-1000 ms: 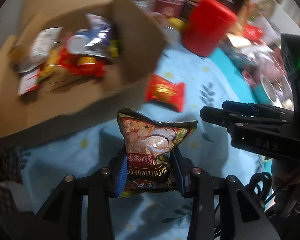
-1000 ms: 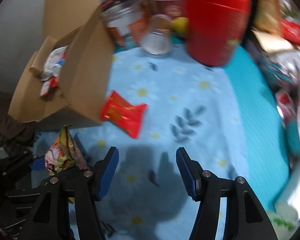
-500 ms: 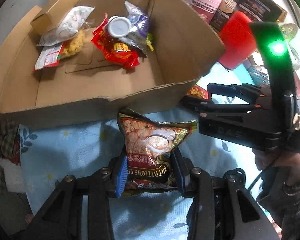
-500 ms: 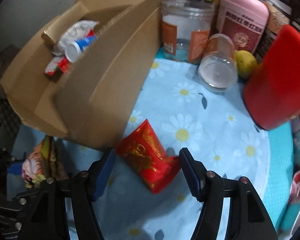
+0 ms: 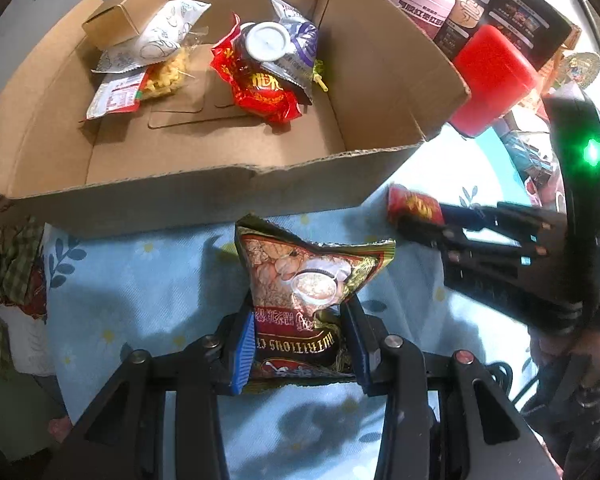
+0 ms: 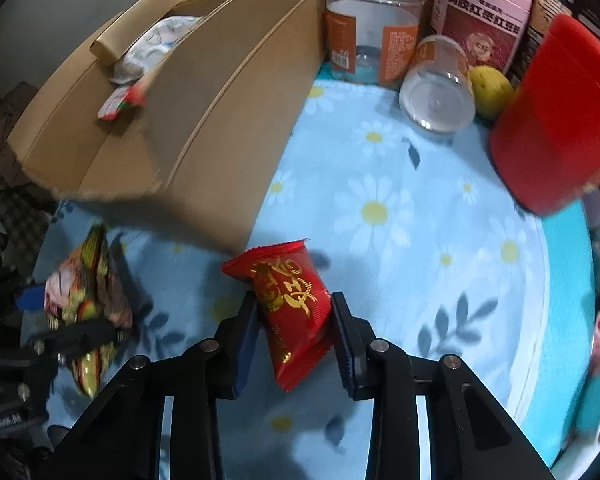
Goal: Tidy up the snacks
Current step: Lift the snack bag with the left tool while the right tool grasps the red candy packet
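Observation:
My left gripper (image 5: pixel 298 344) is shut on a brown cereal packet (image 5: pixel 304 284) and holds it just before the near wall of the open cardboard box (image 5: pixel 236 184). The box holds several snack packets (image 5: pixel 260 84) and a white-lidded cup (image 5: pixel 266 42). My right gripper (image 6: pixel 294 332) has closed around a red snack packet (image 6: pixel 290 300) lying on the daisy cloth beside the box's corner (image 6: pixel 220 184). It shows in the left wrist view too, the packet (image 5: pixel 414 206) at its tips. The cereal packet also shows in the right wrist view (image 6: pixel 88 284).
A red canister (image 6: pixel 556 112), an overturned clear jar (image 6: pixel 438 96), a standing clear jar (image 6: pixel 370 24), a pink tin (image 6: pixel 482 16) and a lemon (image 6: pixel 490 88) crowd the far side of the blue daisy cloth (image 6: pixel 400 216). Clutter lies at the right edge.
My right gripper moved in over the red packet and closed on it. My left gripper kept the cereal packet and came nearer the box, which now fills more of its view.

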Available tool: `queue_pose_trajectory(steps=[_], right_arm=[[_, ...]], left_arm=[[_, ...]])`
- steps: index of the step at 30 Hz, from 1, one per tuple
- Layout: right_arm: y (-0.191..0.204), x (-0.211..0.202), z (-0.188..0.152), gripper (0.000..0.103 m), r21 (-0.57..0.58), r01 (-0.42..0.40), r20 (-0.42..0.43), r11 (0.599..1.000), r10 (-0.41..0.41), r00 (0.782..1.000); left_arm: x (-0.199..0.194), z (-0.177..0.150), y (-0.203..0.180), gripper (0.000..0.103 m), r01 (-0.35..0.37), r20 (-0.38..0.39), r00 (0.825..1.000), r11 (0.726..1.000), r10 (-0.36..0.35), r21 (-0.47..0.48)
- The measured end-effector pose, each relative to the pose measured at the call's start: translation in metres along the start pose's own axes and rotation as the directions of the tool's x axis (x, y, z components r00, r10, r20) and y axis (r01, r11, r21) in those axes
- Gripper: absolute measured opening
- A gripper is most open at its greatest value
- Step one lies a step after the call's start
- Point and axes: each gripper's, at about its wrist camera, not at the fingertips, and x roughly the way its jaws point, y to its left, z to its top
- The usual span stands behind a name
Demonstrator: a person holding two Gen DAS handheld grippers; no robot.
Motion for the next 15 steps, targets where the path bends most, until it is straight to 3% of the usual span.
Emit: queue_pose_trajectory(steps=[10, 15], right_arm=[[0.047, -0.023, -0.064, 0.034, 0.062, -0.025, -0.062, 0.998, 0.029, 0.998], [0.076, -0.028, -0.076, 0.034, 0.081, -0.046, -0.079, 0.996, 0.052, 0.996]], left_arm=[[-0.022, -0.028, 0.007, 0.040, -0.002, -0.011, 1.000, 0.998, 0.003, 0.065], [-0.036, -0.049, 0.024, 0.040, -0.002, -0.044, 0.999, 0.997, 0.005, 0.081]])
